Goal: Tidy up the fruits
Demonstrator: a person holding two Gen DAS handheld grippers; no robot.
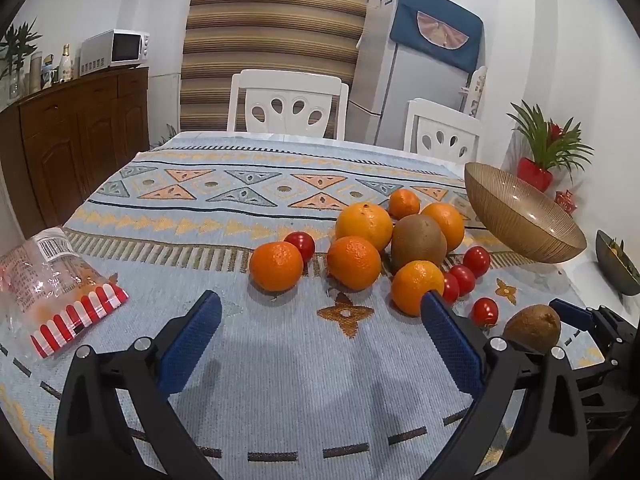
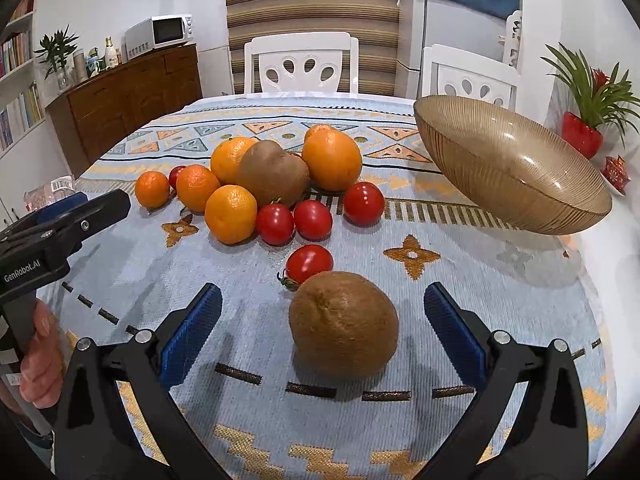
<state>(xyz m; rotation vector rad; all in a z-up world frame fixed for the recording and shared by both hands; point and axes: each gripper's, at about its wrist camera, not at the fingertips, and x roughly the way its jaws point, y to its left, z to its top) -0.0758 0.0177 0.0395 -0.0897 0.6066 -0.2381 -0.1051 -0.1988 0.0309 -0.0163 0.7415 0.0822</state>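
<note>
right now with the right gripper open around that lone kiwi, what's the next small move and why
Probably close the right gripper on the near kiwi. Its jaws are open with the kiwi sitting on the tablecloth between the pads, apparently untouched, so a grasp looks ready. The amber bowl to the right is a likely destination afterwards.

The right hand-held gripper (image 2: 322, 316) has black arms and textured blue pads. Between its pads lies a brown kiwi (image 2: 344, 324); just beyond it are glossy red tomatoes (image 2: 310, 260) and orange citrus (image 2: 231, 213). The table (image 2: 412, 256) wears a pale blue woven cloth with orange stars, triangles and dark dashes. Ahead to the right is a ribbed amber bowl (image 2: 508, 168).
</note>
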